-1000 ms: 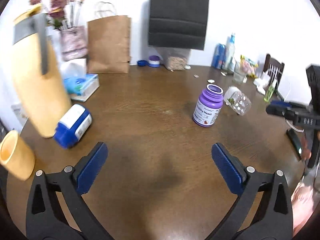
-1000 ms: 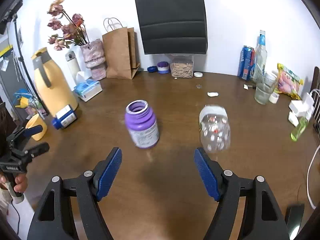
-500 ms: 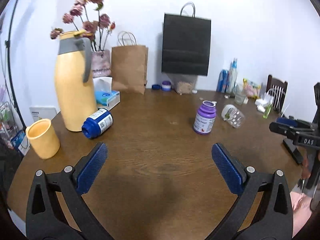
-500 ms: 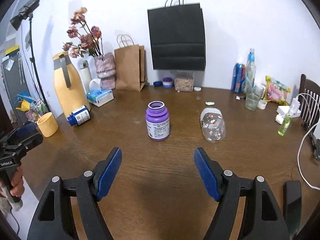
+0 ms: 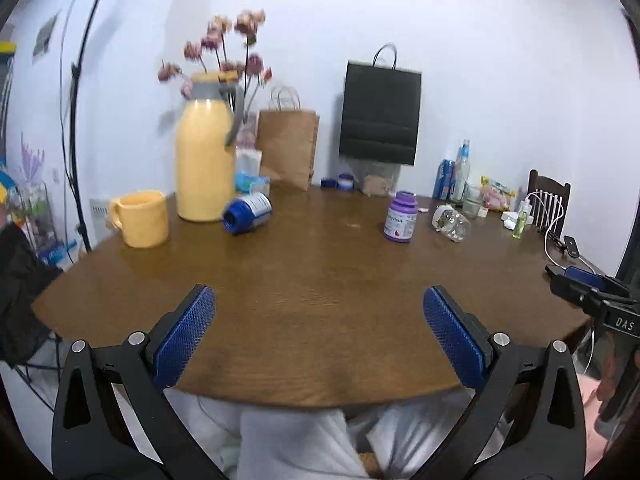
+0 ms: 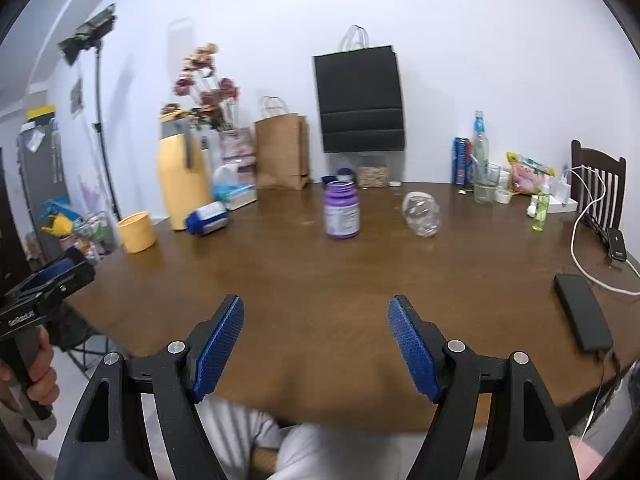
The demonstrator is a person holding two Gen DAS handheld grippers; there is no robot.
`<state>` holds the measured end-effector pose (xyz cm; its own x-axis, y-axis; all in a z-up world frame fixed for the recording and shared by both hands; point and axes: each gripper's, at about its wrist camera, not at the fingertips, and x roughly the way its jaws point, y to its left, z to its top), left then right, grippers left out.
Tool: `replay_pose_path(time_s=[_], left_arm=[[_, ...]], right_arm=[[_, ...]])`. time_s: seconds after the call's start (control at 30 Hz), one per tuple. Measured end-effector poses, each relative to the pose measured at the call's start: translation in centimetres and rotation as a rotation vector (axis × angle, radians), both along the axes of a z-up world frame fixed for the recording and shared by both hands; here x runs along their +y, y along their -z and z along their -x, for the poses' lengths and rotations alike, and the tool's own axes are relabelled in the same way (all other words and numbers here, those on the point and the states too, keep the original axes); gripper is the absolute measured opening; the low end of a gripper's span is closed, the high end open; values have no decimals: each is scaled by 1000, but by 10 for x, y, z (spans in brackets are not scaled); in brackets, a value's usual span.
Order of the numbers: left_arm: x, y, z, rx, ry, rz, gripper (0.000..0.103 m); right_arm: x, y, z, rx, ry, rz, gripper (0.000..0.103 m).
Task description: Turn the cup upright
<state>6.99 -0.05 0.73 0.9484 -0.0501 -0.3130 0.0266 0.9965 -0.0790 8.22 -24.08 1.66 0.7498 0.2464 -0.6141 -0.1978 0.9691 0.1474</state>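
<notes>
A clear patterned cup point(image 6: 421, 214) lies on its side on the brown table point(image 6: 320, 280), right of an upright purple bottle point(image 6: 341, 210). It also shows in the left wrist view point(image 5: 451, 223), beside the purple bottle point(image 5: 399, 217). My left gripper point(image 5: 319, 322) is open and empty, held over the table's near edge. My right gripper point(image 6: 316, 330) is open and empty, also at the near edge, far from the cup.
A yellow jug point(image 5: 206, 152), yellow mug point(image 5: 140, 218) and a fallen blue-capped bottle point(image 5: 247, 213) stand at the left. Paper bags point(image 6: 282, 152), drink bottles point(image 6: 478, 148) and a glass point(image 6: 487, 183) line the back. A phone point(image 6: 582, 312) and cable point(image 6: 584, 248) lie at the right.
Both grippers have pulled back from the middle of the table to its near edge, and the view has levelled out. The cup and purple bottle have not moved.
</notes>
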Motion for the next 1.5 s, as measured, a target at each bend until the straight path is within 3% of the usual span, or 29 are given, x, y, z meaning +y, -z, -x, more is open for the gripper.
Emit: replay_pose_path(time_s=[0.1,0.2,0.27,0.33,1.5], left_arm=[[2,4,24,-37,-16,-46,103],[2,13,36,12,46,-16,103],[0,18,40,37,68,14,103],[-3,19,45,21,33,-23,103],[-5,19,51,7,48,-23,103]], right_arm=[[11,2,27,-14,-7,9,80],[22,7,41,-19,-26,15,80],[29,9,42,-10,-50,19,80],[32,7,41,-16,-58,16,80],[26,11,43,-10,-31,7,80]])
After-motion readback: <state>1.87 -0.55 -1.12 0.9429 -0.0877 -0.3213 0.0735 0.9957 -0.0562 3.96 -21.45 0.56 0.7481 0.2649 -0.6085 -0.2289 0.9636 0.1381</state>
